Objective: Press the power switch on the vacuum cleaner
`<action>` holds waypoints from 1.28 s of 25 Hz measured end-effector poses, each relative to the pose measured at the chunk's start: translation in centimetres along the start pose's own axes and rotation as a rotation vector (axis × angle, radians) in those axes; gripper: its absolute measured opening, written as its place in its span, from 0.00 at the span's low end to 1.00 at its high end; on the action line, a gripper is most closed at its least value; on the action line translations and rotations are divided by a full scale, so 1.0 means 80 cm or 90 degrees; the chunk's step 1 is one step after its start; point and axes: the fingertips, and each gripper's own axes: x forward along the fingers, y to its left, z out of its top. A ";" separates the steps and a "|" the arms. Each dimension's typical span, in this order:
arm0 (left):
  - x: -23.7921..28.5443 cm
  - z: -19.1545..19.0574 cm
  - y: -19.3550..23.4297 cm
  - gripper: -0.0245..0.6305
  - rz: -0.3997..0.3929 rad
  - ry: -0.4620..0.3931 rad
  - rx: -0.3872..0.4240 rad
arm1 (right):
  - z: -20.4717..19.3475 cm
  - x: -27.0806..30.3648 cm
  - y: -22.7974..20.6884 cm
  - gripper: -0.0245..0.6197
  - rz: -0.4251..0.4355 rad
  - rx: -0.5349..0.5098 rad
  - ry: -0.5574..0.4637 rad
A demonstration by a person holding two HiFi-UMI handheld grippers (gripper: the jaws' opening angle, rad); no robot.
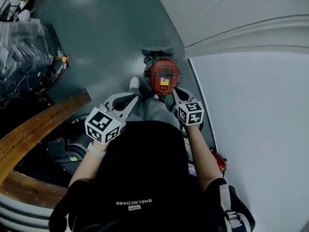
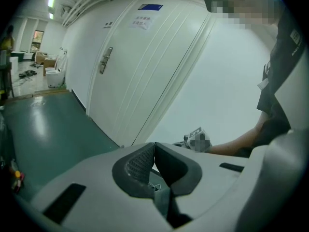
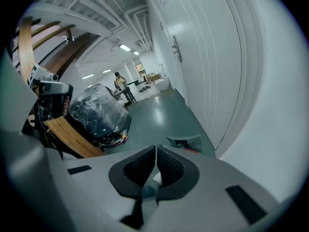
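In the head view a red round vacuum cleaner [image 1: 164, 76] with a yellow label on top stands on the dark green floor by the white wall. My left gripper [image 1: 133, 97] hangs just left of and below it, and my right gripper [image 1: 175, 91] just right of it; neither touches it. The left gripper view shows my left gripper [image 2: 154, 148] shut and holding nothing, pointing at the wall. In the right gripper view my right gripper [image 3: 156, 151] is also shut and holds nothing, and a grey and red edge of the vacuum cleaner [image 3: 185, 142] shows beyond it.
A white wall [image 1: 260, 124] and door [image 2: 130, 66] run along the right. Curved wooden planks [image 1: 41, 122] and plastic-wrapped equipment [image 1: 21, 57] fill the left. Another red object [image 1: 218, 159] lies by the wall behind me. Open green floor [image 1: 111, 37] stretches ahead.
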 end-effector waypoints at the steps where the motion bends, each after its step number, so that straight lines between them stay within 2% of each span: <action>1: -0.001 -0.005 0.004 0.06 0.009 0.004 -0.004 | -0.013 0.011 -0.005 0.09 0.000 -0.002 0.017; 7: -0.008 -0.041 0.016 0.06 0.047 0.022 -0.036 | -0.088 0.066 -0.030 0.09 0.000 -0.011 0.113; 16: -0.009 -0.089 0.027 0.06 0.072 0.060 -0.035 | -0.189 0.146 -0.075 0.09 -0.034 -0.010 0.215; 32: 0.012 -0.164 0.071 0.06 0.096 0.133 -0.067 | -0.302 0.258 -0.129 0.09 -0.059 -0.011 0.340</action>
